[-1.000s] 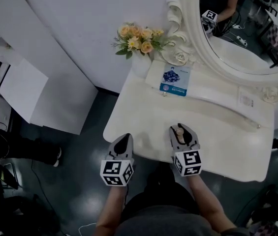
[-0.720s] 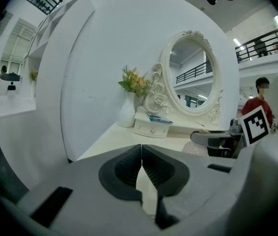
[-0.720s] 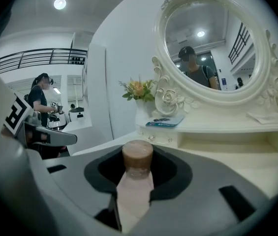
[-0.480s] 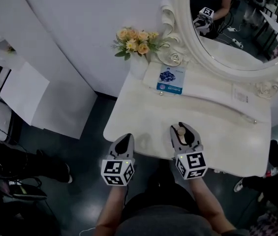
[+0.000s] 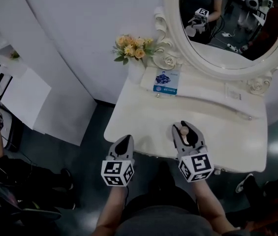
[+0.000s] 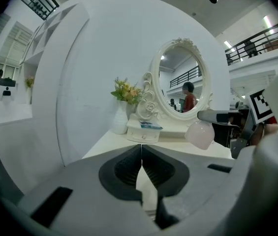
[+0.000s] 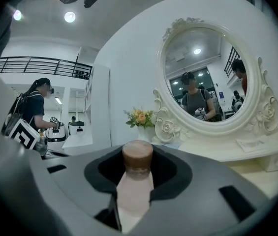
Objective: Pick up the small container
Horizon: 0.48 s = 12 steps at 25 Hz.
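Left gripper (image 5: 124, 139): jaws pressed together, nothing in them. It hangs just off the front edge of the dressing table (image 5: 217, 136), toward the table's left corner, over the floor.

Right gripper (image 5: 186, 128): clenched on the small container (image 7: 135, 188), a pale pink bottle with a brown cap (image 7: 138, 156). The jaws pinch the body just under the cap. From the left gripper view the bottle looks clear of the tabletop, above the table's front edge near its middle. I'd call the pick-up done or nearly so.

Farther back on the table: a blue-printed card (image 5: 166, 81) on the raised rear shelf, and a white vase (image 5: 136, 71) of yellow flowers (image 5: 131, 48) at the back-left corner. The oval mirror (image 5: 227, 23) stands behind the table.

Risks, my read:
- The body is smooth and rounded and the grip is high. A jerk could let it slide down through the pads.
- It sits above the table's front edge. A slip there may drop it past the edge to the floor.
- Swinging left could knock it against the idle gripper.
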Each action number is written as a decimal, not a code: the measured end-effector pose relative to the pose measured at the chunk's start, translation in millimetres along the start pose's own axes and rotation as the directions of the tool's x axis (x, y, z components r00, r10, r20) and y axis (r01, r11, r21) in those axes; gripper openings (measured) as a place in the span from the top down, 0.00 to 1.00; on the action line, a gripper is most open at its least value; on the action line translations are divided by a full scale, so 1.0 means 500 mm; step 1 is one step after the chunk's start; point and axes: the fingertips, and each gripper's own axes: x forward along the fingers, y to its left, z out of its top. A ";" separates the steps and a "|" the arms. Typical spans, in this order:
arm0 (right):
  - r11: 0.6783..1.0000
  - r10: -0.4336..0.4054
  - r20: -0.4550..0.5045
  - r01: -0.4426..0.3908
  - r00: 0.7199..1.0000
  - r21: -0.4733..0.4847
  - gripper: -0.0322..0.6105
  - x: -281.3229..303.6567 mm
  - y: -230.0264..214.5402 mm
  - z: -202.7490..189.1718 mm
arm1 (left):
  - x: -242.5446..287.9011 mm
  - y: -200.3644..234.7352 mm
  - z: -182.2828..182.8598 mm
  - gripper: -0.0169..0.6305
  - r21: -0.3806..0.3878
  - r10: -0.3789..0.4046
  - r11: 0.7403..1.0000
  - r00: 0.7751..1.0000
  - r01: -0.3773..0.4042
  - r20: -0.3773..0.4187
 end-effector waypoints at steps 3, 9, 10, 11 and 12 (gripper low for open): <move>1.000 -0.004 0.027 0.004 1.000 0.000 0.74 -0.019 0.004 0.020 | -0.011 -0.005 0.003 0.96 0.008 -0.004 1.000 1.000 0.004 0.010; 1.000 -0.014 0.065 0.015 0.998 -0.011 0.74 -0.056 0.014 0.057 | -0.031 -0.009 0.015 0.96 0.020 -0.010 1.000 1.000 0.009 0.029; 1.000 -0.017 0.070 0.017 0.997 -0.009 0.74 -0.062 0.015 0.062 | -0.035 -0.010 0.016 0.96 0.022 -0.011 1.000 0.999 0.010 0.030; 1.000 -0.019 0.075 0.020 0.997 -0.008 0.74 -0.069 0.017 0.066 | -0.038 -0.011 0.017 0.96 0.023 -0.013 1.000 0.999 0.012 0.032; 1.000 -0.021 0.082 0.022 0.996 -0.005 0.74 -0.075 0.018 0.070 | -0.041 -0.013 0.017 0.96 0.025 -0.015 1.000 0.999 0.014 0.034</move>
